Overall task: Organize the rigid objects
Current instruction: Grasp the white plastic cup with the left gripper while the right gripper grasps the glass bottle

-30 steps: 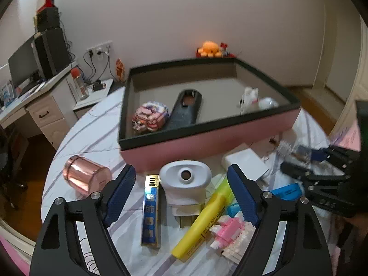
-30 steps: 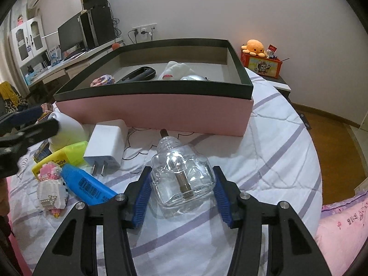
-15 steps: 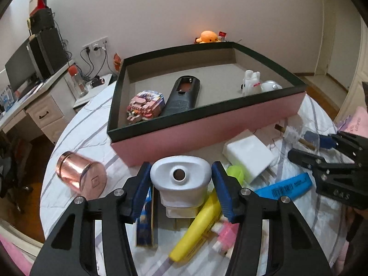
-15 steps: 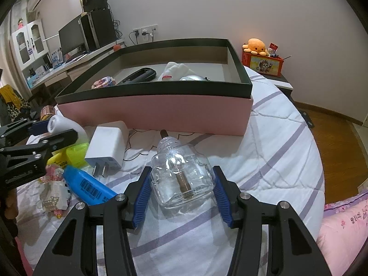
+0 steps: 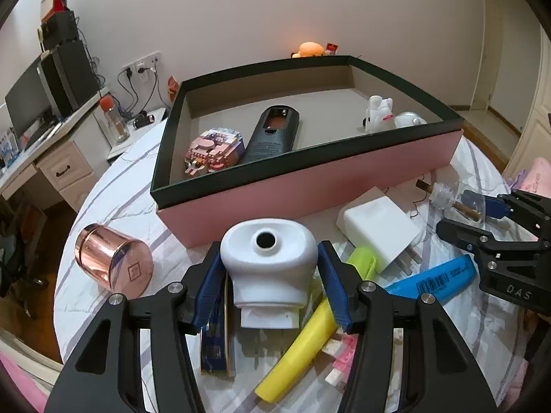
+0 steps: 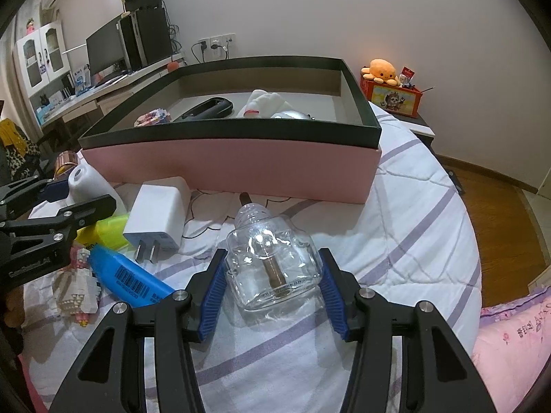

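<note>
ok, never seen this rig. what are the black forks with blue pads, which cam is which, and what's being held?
No robot arm here: a person holds a two-finger gripper in each hand, and each carries a fisheye camera looking along its fingers.

Left wrist view: the left gripper is closed on a white plug-in device. Right wrist view: the right gripper is closed on a clear glass bottle.

All this sits on a striped quilt. Loose items include a white charger, blue marker, yellow marker and copper tin. The pink box already holds a black remote, among other things.
</note>
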